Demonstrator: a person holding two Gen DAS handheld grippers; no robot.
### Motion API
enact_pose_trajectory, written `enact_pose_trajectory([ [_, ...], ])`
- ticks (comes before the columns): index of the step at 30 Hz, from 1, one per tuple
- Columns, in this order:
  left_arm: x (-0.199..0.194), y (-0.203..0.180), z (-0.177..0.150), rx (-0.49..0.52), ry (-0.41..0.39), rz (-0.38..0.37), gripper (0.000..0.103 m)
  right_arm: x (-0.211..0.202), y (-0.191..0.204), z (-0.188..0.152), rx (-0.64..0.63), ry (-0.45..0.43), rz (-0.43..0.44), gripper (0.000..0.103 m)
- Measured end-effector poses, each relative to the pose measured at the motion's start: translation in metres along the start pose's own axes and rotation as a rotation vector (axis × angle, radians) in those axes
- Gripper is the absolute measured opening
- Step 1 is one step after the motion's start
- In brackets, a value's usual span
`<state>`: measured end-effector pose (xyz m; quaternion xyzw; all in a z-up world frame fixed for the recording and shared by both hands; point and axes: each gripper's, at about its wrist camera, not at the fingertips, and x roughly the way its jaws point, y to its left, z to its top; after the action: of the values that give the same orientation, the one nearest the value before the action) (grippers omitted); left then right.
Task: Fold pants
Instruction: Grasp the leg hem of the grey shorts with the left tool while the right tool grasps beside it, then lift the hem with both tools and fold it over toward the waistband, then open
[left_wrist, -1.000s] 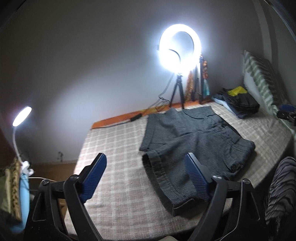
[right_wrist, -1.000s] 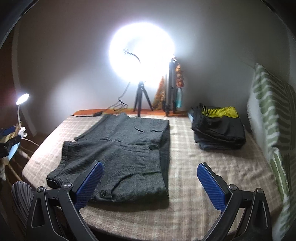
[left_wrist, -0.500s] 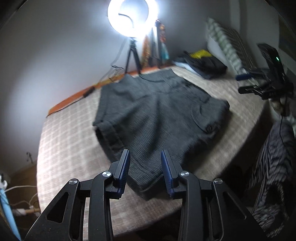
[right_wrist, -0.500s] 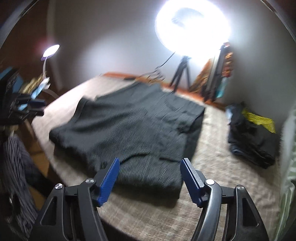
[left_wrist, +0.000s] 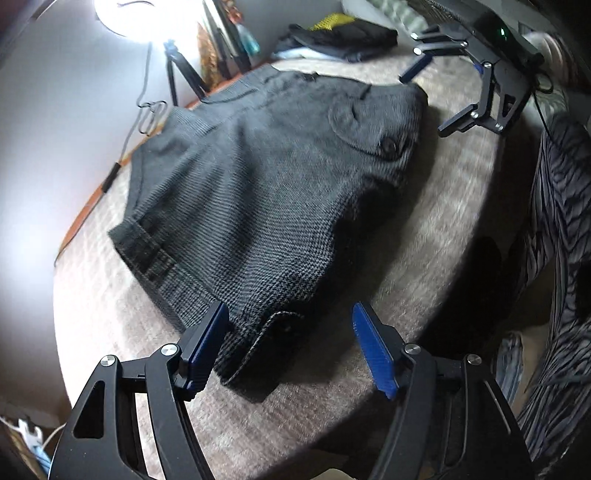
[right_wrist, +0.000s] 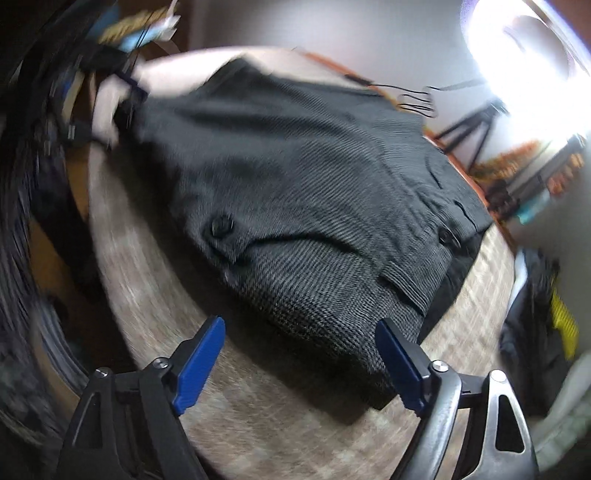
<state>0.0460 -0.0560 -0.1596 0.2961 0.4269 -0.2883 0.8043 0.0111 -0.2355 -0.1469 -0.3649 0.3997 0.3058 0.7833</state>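
Observation:
Dark grey woven shorts (left_wrist: 266, 177) lie folded in half lengthwise on a beige checked bed (left_wrist: 443, 206). My left gripper (left_wrist: 290, 343) is open, low over the bed, its fingers either side of the near hem corner. My right gripper (right_wrist: 299, 354) is open at the waistband corner (right_wrist: 332, 317), near the pocket button (right_wrist: 220, 226). It also shows in the left wrist view (left_wrist: 436, 99), beside the far corner of the shorts. The right wrist view is motion-blurred.
A bright ring light on a tripod (left_wrist: 177, 66) stands at the far side by the wall. A stack of dark folded clothes with yellow (left_wrist: 343, 37) lies at the back. Striped fabric (left_wrist: 561, 236) hangs off the bed's right edge.
Both grippers have dropped down close to the shorts' near edge. The left gripper, nearly closed half a second ago, has opened again around the hem corner.

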Motion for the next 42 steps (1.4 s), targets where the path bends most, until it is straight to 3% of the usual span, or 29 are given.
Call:
enact_pose_trajectory([
  [3, 0.005, -0.003, -0.002, 0.031, 0.019, -0.004, 0.069, 0.016, 0.010, -0.005, -0.117, 0.052, -0.056, 0.086],
  [7, 0.007, -0.009, -0.005, 0.082, 0.023, 0.005, 0.074, 0.016, 0.006, -0.013, -0.152, 0.030, -0.070, 0.082],
  [10, 0.012, -0.014, -0.007, 0.111, 0.030, 0.016, 0.079, 0.019, 0.001, -0.014, -0.129, 0.027, -0.073, 0.053],
  [13, 0.020, -0.018, -0.007, 0.136, 0.024, 0.050, 0.081, 0.019, -0.007, -0.012, -0.077, 0.009, -0.064, 0.044],
  [17, 0.024, -0.006, -0.004, 0.078, 0.021, 0.038, 0.081, 0.012, -0.009, -0.008, -0.045, -0.022, -0.081, 0.033],
  [20, 0.025, 0.001, -0.004, 0.056, 0.012, 0.039, 0.074, 0.003, -0.013, -0.006, -0.008, -0.049, -0.077, 0.023],
  [22, 0.024, 0.003, -0.005, 0.059, -0.003, 0.028, 0.059, -0.005, -0.019, -0.003, 0.032, -0.071, -0.071, 0.023],
  [23, 0.023, 0.003, -0.005, 0.064, -0.013, 0.032, 0.042, -0.009, -0.021, -0.002, 0.045, -0.082, -0.073, 0.022],
  [26, 0.017, 0.006, -0.004, 0.067, -0.046, 0.068, 0.026, -0.019, -0.024, 0.002, 0.075, -0.107, -0.088, 0.021],
  [33, -0.028, 0.045, 0.020, -0.008, -0.206, 0.116, 0.022, -0.044, -0.038, 0.011, 0.135, -0.164, -0.130, 0.020],
  [42, -0.059, 0.117, 0.086, -0.025, -0.338, 0.190, 0.021, -0.083, -0.086, 0.047, 0.215, -0.276, -0.200, 0.018],
])
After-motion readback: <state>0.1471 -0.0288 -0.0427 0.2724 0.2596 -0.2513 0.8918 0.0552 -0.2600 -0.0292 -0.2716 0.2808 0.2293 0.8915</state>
